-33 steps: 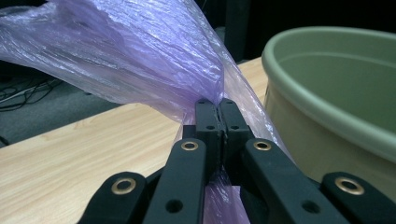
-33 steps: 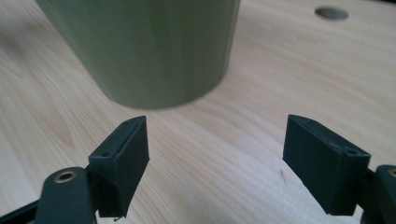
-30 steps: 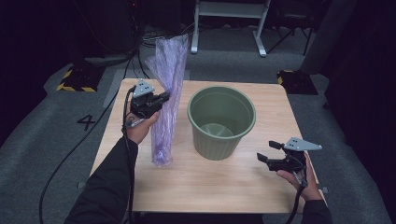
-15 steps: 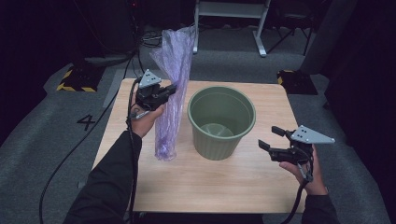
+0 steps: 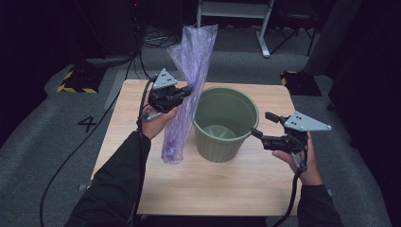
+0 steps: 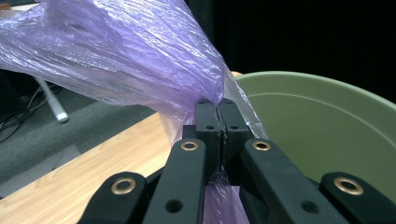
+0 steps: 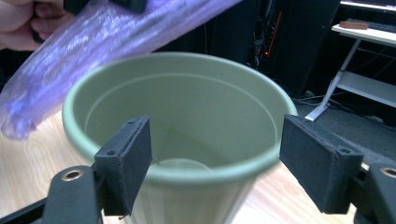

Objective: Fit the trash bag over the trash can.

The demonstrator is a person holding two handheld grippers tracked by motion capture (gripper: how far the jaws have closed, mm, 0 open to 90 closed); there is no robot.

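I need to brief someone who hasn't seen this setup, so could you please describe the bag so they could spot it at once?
On the wooden table, look just left of the green plastic pot. The purple plastic bag rises there as a long crinkled bundle, pinched partway up by the left gripper. It is the sole translucent, soft item.

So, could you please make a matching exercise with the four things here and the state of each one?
Things:
1. purple plastic bag
2. green bucket
3. left gripper
4. right gripper

States:
a. jaws open, holding nothing
b. stands upright on the table, hollow inside
c. pinched and lifted beside the bucket
d. jaws shut on thin plastic

Pairs: 1-c, 2-b, 3-d, 4-a
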